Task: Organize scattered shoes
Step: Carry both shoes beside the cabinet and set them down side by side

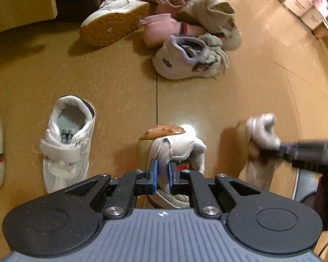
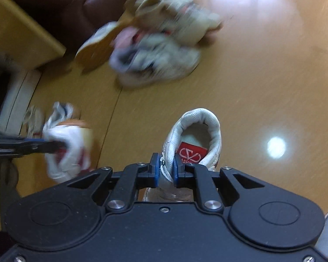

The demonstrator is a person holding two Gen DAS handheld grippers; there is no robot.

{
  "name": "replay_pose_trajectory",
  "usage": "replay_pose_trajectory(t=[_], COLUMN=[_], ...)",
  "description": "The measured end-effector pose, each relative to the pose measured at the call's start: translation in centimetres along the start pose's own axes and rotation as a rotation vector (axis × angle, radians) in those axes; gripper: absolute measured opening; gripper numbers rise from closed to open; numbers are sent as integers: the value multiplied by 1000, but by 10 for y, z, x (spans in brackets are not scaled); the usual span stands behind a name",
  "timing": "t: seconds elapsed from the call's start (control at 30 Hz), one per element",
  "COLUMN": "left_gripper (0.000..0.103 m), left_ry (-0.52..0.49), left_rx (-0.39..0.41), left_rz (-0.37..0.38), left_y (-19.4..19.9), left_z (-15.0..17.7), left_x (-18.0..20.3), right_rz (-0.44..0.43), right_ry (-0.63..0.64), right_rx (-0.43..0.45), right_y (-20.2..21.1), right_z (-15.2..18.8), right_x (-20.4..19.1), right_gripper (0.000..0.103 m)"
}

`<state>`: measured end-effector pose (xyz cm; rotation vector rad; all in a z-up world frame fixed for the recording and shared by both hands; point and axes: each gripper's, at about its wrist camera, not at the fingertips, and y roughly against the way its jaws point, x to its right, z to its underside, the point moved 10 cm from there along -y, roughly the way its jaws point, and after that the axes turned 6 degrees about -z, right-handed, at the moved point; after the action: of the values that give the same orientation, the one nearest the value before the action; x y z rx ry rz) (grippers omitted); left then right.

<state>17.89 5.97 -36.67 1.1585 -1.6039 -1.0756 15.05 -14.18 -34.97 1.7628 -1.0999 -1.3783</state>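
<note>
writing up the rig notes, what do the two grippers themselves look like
Both share one design: matte black linkage arms with silver screw heads, round black hubs either side, and blue pads on the fingers. The left gripper has a grey ribbed body plate with a small white mark. The right gripper has a plain black body plate. No cables or sleeves show.

Floor [image 1: 240,100]: glossy, smooth, tan, with lamp glare. Near-left sneaker [image 1: 65,144]: white mesh cloth, smooth strap. Far pile: pink knit shoe [image 1: 159,27]; upturned sole [image 1: 111,25] of tan rubber, rough tread. Left gripper [image 1: 163,173]: matt black plastic, blue pads, shiny metal screws. Held shoe [image 2: 194,135]: white perforated leather-like upper, red cloth label.
</note>
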Motion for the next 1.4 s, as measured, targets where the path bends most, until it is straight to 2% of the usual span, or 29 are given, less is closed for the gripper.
replay_pose_trajectory(t=[0.03,0.1,0.17,0.23,0.27,0.3,0.4,0.57,0.67,0.73,0.8,0.87,0.9,0.97,1.07,1.13,1.27,1.4], left_gripper=[9,10,12,18,19,24,59,59,55,51,50,41,29,23,15,11,9,8], left_ry=[-13,-52,-91,-152,-168,-190,-239,-302,-323,-322,-393,-417,-427,-444,-408,-392,-411,-461], left_rx=[2,27,31,34,36,41,75,134,157,151,145,143,137,129,141,143,142,143], left_rz=[-8,-85,-101,-126,-125,-97,-46,-34,-22,-49,-90,-105,-124,-151,-96,-50,-4,36], left_y=[-3,-8,-6,-1,1,6,14,8,0,-12,-25,-29,-33,-39,-36,-31,-21,-12], left_z=[-2,-9,-11,-9,-9,-5,2,6,3,1,7,9,9,9,8,7,6,3], left_x=[0,0,5,9,11,16,28,40,45,43,48,51,53,55,54,52,50,56], right_rz=[-1,-5,-11,-13,-19,-23,-37,-55,-64,-71,-74,-70,-73,-75,-53,-79,-127,-169], right_ry=[3,9,17,27,32,39,51,58,83,94,114,133,138,161,209,149,53,-68], right_rx=[-7,-23,-35,-38,-42,-44,-41,-38,-51,-50,-44,-28,-24,-24,-28,-22,-17,16], right_y=[-5,-17,-28,-33,-35,-37,-38,-36,-35,-34,-33,-33,-34,-37,-41,-41,-42,-44], right_z=[1,2,1,1,1,2,5,12,17,17,17,15,15,16,20,19,14,8], right_x=[-2,-6,-11,-14,-17,-18,-20,-24,-27,-24,-22,-20,-19,-21,-28,-26,-25,-26], right_gripper=[12,12,12,12,12,11,11,12,12,12,11,11,11,10,10,10,10,10])
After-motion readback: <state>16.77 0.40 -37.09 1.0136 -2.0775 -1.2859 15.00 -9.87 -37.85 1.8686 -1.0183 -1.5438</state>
